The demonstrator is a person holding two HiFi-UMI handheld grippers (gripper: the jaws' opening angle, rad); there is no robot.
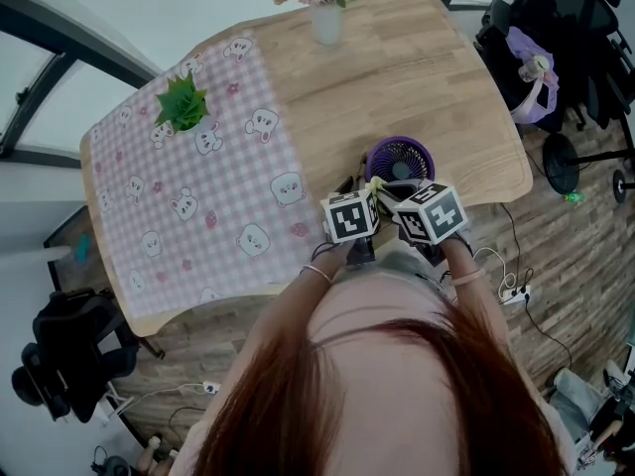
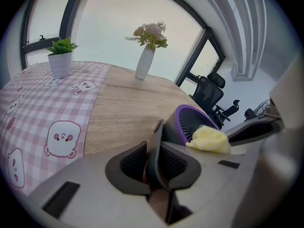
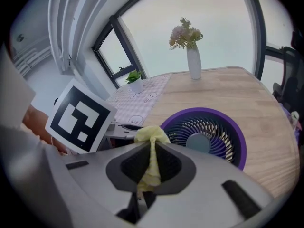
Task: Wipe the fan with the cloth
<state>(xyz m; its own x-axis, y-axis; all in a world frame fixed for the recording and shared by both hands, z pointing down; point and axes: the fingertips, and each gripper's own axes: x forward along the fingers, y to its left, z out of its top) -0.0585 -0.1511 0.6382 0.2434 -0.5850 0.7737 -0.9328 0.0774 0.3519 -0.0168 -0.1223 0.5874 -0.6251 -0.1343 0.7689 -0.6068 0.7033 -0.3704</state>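
A small fan with a purple ring and dark grille stands on the wooden table, near its front edge. In the left gripper view the fan is just right of my left gripper, which is shut on a thin dark edge of the fan's body. My right gripper is shut on a yellow cloth. The cloth's bunched end sticks out past the pads, at the fan's rim. In the head view both marker cubes sit side by side just in front of the fan, with the cloth between them.
A pink checked tablecloth covers the table's left half and carries a potted plant. A white vase of flowers stands at the far edge. Office chairs, a bag and floor cables surround the table.
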